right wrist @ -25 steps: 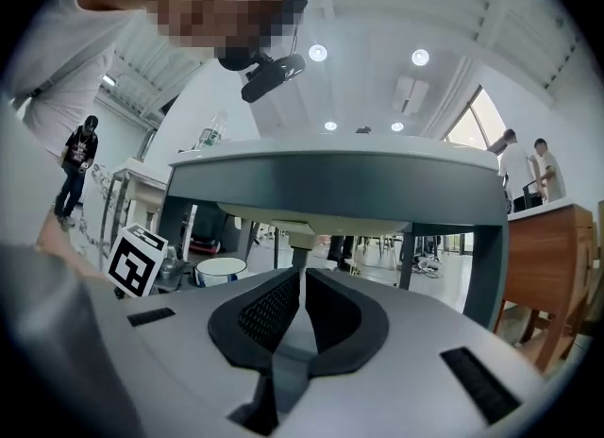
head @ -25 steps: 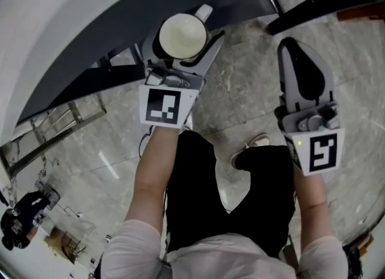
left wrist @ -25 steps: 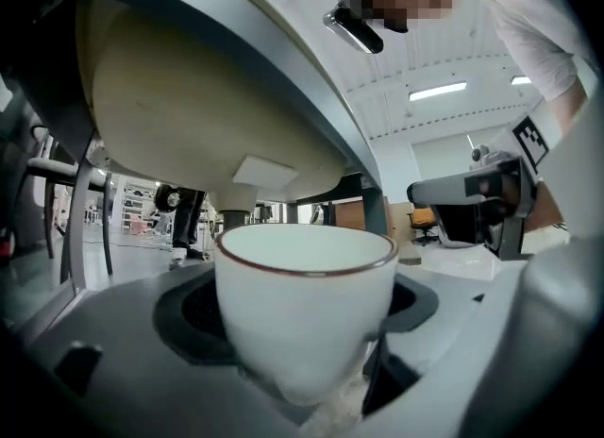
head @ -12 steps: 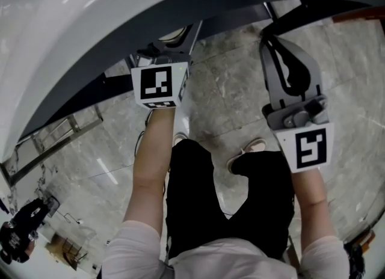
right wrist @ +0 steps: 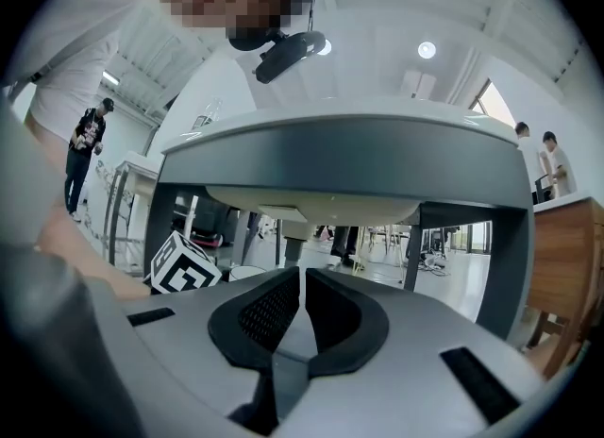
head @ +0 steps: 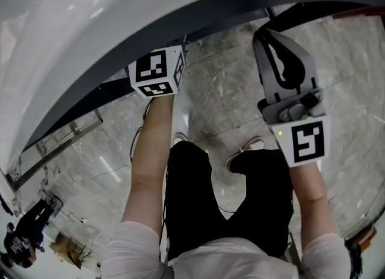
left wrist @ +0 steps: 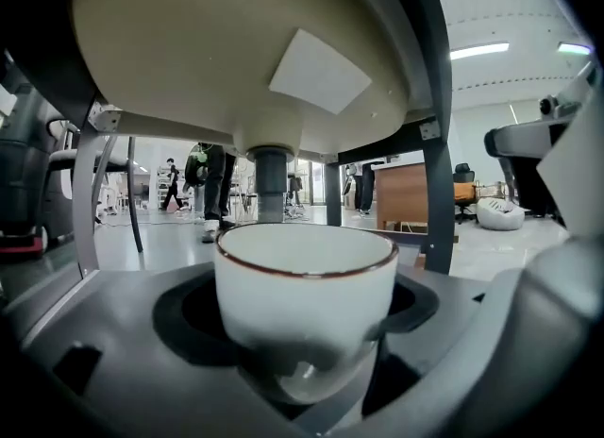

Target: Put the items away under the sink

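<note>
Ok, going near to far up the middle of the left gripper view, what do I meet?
left gripper, shut on the white brown-rimmed ceramic cup → grey drain pipe under the cream sink basin → standing person's dark-trousered legs on the far floor.

No legible txt, nos. or brands. Only b/w square code patterns on left marker cube [head: 157, 70] & right marker cube [head: 307, 142]; white sticker [left wrist: 321, 70] under basin [left wrist: 170, 40] is blank.
</note>
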{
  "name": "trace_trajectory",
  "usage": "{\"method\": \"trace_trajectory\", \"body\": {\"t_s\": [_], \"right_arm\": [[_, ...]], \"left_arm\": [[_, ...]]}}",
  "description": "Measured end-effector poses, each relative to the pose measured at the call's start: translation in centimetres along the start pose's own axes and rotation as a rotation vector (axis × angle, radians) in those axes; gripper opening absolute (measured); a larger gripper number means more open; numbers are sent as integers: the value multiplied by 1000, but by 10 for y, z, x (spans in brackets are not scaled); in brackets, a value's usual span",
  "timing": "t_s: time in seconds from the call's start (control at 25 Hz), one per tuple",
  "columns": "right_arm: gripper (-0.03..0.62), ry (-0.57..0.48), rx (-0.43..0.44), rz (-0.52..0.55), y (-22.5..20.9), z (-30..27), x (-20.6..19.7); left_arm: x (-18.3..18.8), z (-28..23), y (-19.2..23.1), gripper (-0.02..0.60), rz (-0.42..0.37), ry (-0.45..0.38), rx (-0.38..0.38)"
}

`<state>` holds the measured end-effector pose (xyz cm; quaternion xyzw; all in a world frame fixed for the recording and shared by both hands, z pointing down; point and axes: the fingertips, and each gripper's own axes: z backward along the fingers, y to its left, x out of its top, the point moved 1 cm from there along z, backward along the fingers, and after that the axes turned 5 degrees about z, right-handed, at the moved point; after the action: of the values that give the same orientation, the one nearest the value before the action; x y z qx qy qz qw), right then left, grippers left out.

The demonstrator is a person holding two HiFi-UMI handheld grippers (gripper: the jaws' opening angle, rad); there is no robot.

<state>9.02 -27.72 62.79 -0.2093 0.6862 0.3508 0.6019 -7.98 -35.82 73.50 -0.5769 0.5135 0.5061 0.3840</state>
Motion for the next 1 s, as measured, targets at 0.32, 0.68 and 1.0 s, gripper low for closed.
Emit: {"method": "trace_trajectory", "body": {"t_s": [0.32,0.68,1.0], "right_arm": [[44,18,2,5,-9,5,-5],[44,51,23,-14,-10,11,0],[44,81,9,-39,-14,17,-3]], "left_arm": [[-9,-6,15,408,-27,19,53],[-13,-13,25,408,3,63,103],[-25,-13,39,408,-57,123,145]]}}
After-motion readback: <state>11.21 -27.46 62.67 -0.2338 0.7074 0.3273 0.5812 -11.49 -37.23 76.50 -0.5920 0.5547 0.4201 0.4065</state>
